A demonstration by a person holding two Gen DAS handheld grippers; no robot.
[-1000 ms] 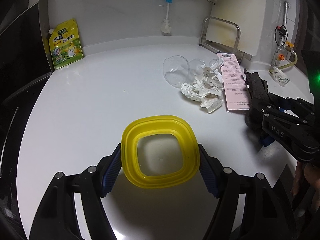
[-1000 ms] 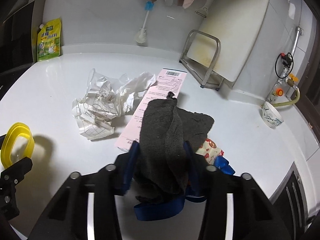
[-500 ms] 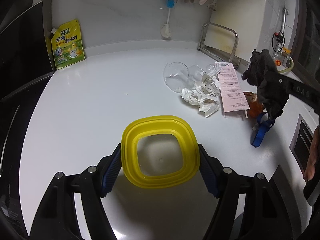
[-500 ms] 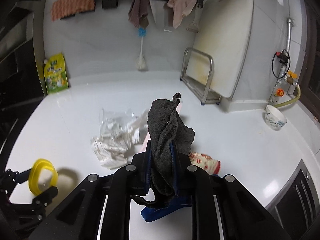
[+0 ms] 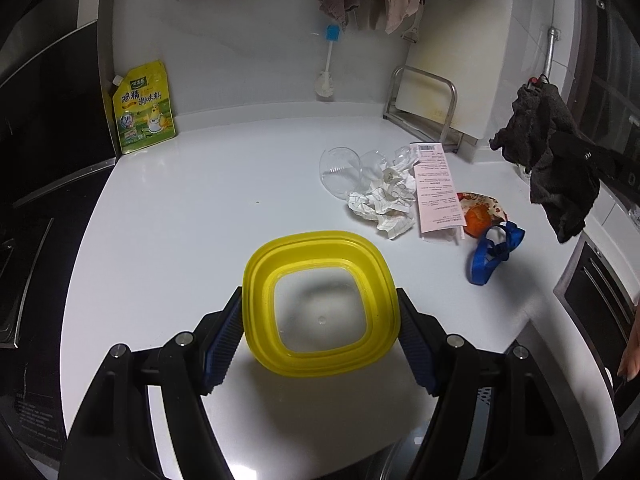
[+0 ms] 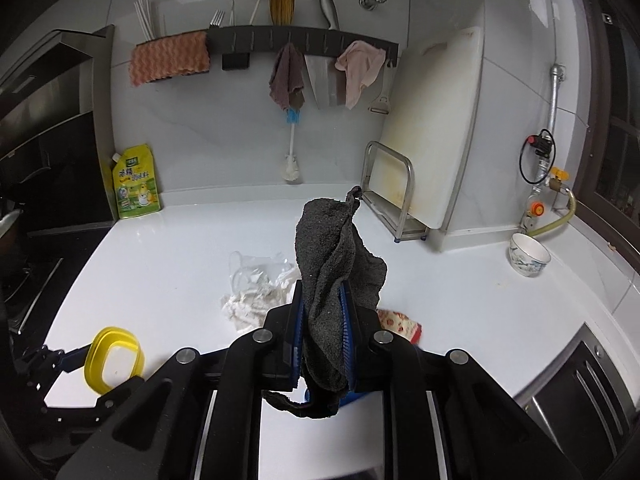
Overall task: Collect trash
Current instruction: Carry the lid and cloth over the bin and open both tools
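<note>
Grip matters now: right tool (image 6: 322, 334) clamped on dark rag (image 6: 336, 264), left tool (image 5: 320, 326) clamped on yellow-rimmed tub (image 5: 321, 304); keep both level above worktop (image 5: 200, 208).

Blue strap (image 6: 352, 394) in the lower middle of the right wrist view mostly hidden behind dark rag (image 6: 332, 280); pink receipt (image 5: 436, 188) print too small to read; bare hand (image 5: 631, 356) cut off at right edge
</note>
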